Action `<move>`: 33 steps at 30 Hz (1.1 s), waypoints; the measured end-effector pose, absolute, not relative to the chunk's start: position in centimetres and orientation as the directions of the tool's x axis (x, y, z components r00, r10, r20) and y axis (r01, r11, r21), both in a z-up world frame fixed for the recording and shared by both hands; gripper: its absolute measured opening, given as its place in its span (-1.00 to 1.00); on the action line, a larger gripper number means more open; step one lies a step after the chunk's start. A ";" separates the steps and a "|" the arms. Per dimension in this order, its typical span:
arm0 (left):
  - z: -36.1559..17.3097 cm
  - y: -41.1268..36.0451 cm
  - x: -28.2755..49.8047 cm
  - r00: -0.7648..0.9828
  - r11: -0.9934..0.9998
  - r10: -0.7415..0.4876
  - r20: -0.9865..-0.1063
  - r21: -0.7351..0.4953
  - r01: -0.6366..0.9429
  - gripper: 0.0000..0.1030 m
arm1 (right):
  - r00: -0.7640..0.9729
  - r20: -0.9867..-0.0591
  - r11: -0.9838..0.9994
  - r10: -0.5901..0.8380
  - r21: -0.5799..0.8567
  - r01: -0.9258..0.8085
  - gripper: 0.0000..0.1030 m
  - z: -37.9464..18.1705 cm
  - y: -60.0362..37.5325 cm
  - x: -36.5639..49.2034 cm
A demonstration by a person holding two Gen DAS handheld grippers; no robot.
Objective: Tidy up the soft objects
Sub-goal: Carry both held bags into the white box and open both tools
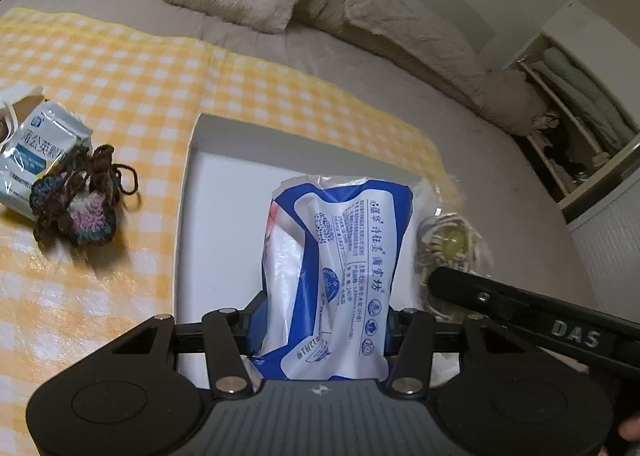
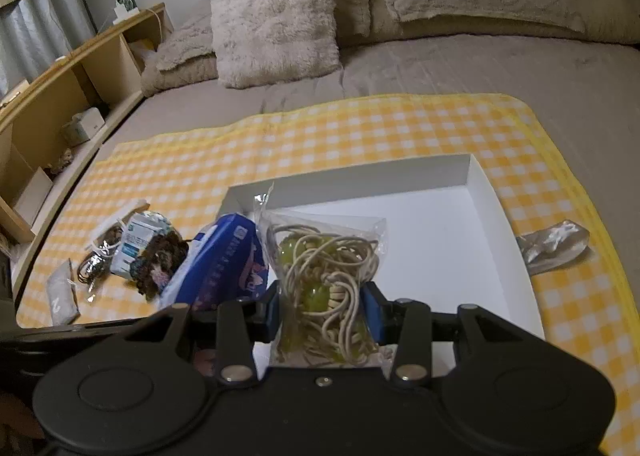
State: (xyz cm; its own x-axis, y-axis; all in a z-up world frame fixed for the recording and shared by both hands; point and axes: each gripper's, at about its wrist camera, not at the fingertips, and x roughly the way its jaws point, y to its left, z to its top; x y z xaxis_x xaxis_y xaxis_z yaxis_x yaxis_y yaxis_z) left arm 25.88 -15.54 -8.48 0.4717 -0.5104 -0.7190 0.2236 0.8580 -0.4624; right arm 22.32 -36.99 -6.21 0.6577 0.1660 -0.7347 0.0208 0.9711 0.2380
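I have 2 loads at once, both hanging over the shallow white cardboard box point(image 2: 486, 192) that sits on the yellow-and-white checked cloth point(image 2: 360, 128). My left gripper point(image 1: 320, 326) is clamped on the lower part of a blue-and-white printed plastic pack point(image 1: 340, 248); most of the pack stands above the pads and leans over the box floor. It reads as light and squashy, and the glossy film looks slippery, so I judge a hold across the full middle safer than on a thin sealed edge.

My right gripper point(image 2: 322, 310) is clamped on a clear plastic bag of beige cord with green beads point(image 2: 326, 268), the pads pinching it low down with the top of the bag free. It should be limp and light; the cord bundle gives bulk to bite on, while the empty film at the top would slide or tear.

On the cloth beside the box lie a dark crocheted yarn piece point(image 1: 80, 196), a pale blue-and-white foil sachet point(image 1: 36, 148) touching it, and, at the far side, a crumpled silvery wrapper point(image 2: 554, 242).
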 end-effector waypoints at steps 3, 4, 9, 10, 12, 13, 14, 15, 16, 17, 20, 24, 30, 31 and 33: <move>-9.4 -15.9 26.4 0.476 0.878 -0.476 -0.740 -0.432 0.206 0.28 | 0.644 -0.747 0.972 0.165 0.232 0.021 -0.17 -6.7 -37.1 22.6; -9.3 -15.8 26.5 0.477 0.884 -0.465 -0.746 -0.423 0.200 0.36 | 0.638 -0.752 0.973 0.165 0.231 0.021 -0.17 -7.0 -37.1 22.7; -9.0 -15.8 26.7 0.475 0.916 -0.401 -0.783 -0.344 0.206 0.54 | 0.606 -0.778 0.973 0.162 0.229 0.035 -0.17 -8.2 -37.2 23.4; -8.9 -15.7 26.7 0.477 0.917 -0.399 -0.783 -0.337 0.214 0.51 | 0.601 -0.783 0.973 0.158 0.228 0.040 -0.17 -8.5 -37.2 23.6; -8.7 -15.4 26.6 0.480 0.917 -0.398 -0.782 -0.328 0.226 0.32 | 0.589 -0.794 0.974 0.152 0.223 0.049 -0.17 -9.0 -37.3 23.8; -8.5 -15.3 26.6 0.480 0.915 -0.402 -0.780 -0.325 0.239 0.11 | 0.582 -0.799 0.974 0.150 0.222 0.054 -0.17 -9.3 -37.2 23.9; -8.4 -15.3 26.4 0.485 0.915 -0.402 -0.777 -0.316 0.251 -0.01 | 0.573 -0.806 0.974 0.149 0.221 0.057 -0.17 -9.6 -37.1 24.0; -8.3 -15.3 26.3 0.488 0.913 -0.405 -0.773 -0.311 0.265 -0.06 | 0.565 -0.811 0.973 0.150 0.223 0.061 -0.17 -9.9 -37.1 24.0; -8.3 -15.4 26.3 0.482 0.907 -0.416 -0.771 -0.313 0.282 -0.14 | 0.555 -0.818 0.972 0.152 0.225 0.066 -0.17 -10.2 -37.0 24.2; -8.4 -15.5 26.4 0.468 0.901 -0.428 -0.773 -0.321 0.293 -0.19 | 0.544 -0.825 0.971 0.153 0.227 0.071 -0.17 -10.5 -36.9 24.2; -8.8 -16.0 26.3 0.433 0.889 -0.445 -0.784 -0.329 0.319 -0.21 | 0.515 -0.848 0.976 0.128 0.201 0.089 -0.17 -11.4 -36.4 24.5; -8.8 -16.2 25.9 0.421 0.887 -0.442 -0.792 -0.316 0.336 -0.21 | 0.497 -0.856 0.973 0.142 0.213 0.088 -0.17 -12.4 -35.8 25.1; -9.0 -15.5 25.9 0.416 0.906 -0.396 -0.819 -0.277 0.319 -0.24 | 0.480 -0.857 0.972 0.186 0.233 0.040 -0.17 -12.7 -33.6 25.6; -9.0 -15.3 26.0 0.416 0.909 -0.392 -0.821 -0.275 0.314 -0.24 | 0.480 -0.860 0.975 0.174 0.220 0.040 -0.17 -12.6 -33.4 25.7; -9.0 -14.8 26.0 0.417 0.913 -0.381 -0.825 -0.266 0.309 -0.24 | 0.480 -0.864 0.979 0.148 0.197 0.053 -0.15 -12.6 -33.3 25.7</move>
State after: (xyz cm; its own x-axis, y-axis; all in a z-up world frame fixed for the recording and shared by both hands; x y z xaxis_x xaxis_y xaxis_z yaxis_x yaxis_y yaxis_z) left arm 26.03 -14.84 -9.02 0.4167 -0.3811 -0.8253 0.3087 0.9132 -0.2658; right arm 25.66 -33.33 -12.56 0.4804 0.1481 -0.8645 0.0531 0.9789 0.1972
